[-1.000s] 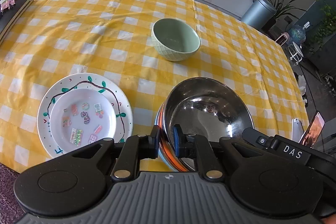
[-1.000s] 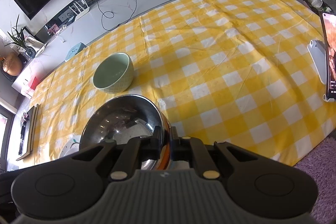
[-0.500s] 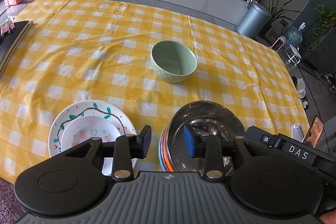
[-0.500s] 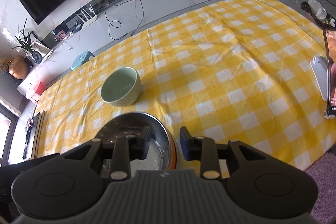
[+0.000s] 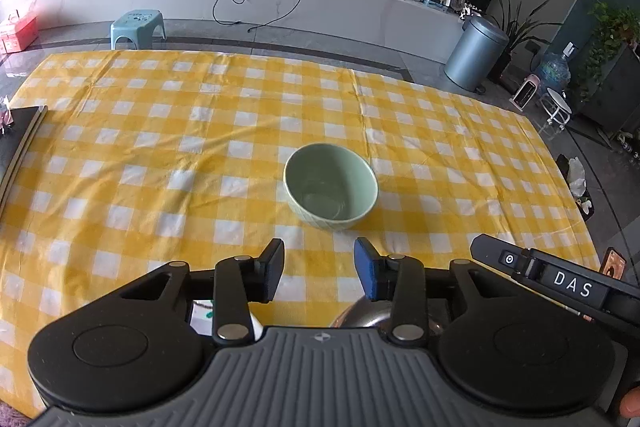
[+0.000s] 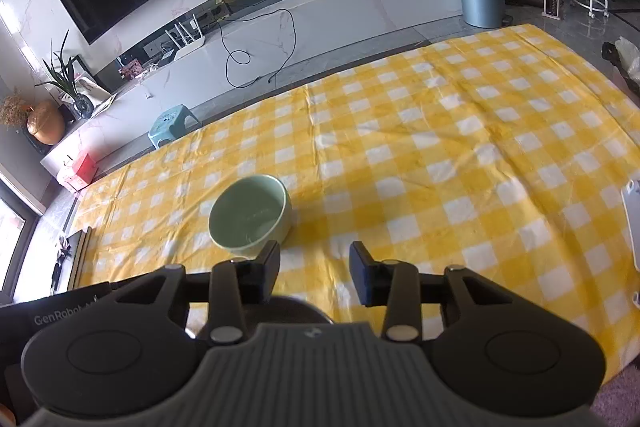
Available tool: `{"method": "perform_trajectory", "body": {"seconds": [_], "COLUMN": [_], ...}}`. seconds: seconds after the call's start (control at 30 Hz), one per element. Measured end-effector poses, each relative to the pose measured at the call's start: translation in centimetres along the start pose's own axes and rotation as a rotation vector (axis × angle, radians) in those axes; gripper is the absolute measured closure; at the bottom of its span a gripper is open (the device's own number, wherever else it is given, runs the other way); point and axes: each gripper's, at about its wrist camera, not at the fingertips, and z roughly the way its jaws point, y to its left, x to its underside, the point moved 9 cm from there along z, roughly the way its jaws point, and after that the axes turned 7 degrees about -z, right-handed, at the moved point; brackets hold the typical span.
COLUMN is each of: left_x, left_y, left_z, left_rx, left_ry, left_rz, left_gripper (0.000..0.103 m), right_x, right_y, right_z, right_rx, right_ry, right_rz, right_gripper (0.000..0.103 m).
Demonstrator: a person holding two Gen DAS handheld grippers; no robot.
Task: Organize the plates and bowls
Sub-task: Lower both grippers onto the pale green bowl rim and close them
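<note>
Nearest, we hold the left gripper (image 5: 319, 269) and right gripper (image 6: 314, 273) tilted downward, jaws just opened, nothing between. Steel bowl (image 5: 366, 313) beneath them on the cloth (image 5: 160, 155). Farther: green bowl (image 5: 331, 185), upright, mid-table.
</note>
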Motion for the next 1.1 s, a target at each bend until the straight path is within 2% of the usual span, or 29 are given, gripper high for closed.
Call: {"method": "perform_trajectory", "body": {"seconds": [0.2,0.5,0.67,0.87,0.97,1.1], "left_x": [-1.9,-3.5,-3.8,-3.6,-3.4,-3.5], "left_y": [0.6,1.2,2.0,2.6,2.8,2.9], "left_z": [2.5,7.1,9.6,12.1,13.0,13.9], "left_rx": [-0.013,-0.014,-0.013,-0.007,-0.002,0.001], "left_ry": [0.014,0.080,0.123,0.172,0.188,0.197], "left_rz": [-0.004,-0.022,-0.062,-0.099,-0.109,-0.117], "left_gripper": [0.058,0.058,0.058,0.073,0.081,0.084], "right_x": [-1.6,-2.7,-2.7,-2.3,-2.2,-2.0], "right_y": [0.7,2.4,3.0,3.2,3.2,3.0], "right_z": [3.2,8.8,11.6,14.1,15.0,15.9], "right_rx": [-0.017,-0.042,-0.044,-0.035,-0.030,-0.016], "right_ry": [0.049,0.159,0.219,0.282,0.302,0.317], "right_rz": [-0.006,-0.018,-0.015,-0.003,0.009,0.017], "right_gripper": [0.064,0.064,0.073,0.083,0.085,0.087]}}
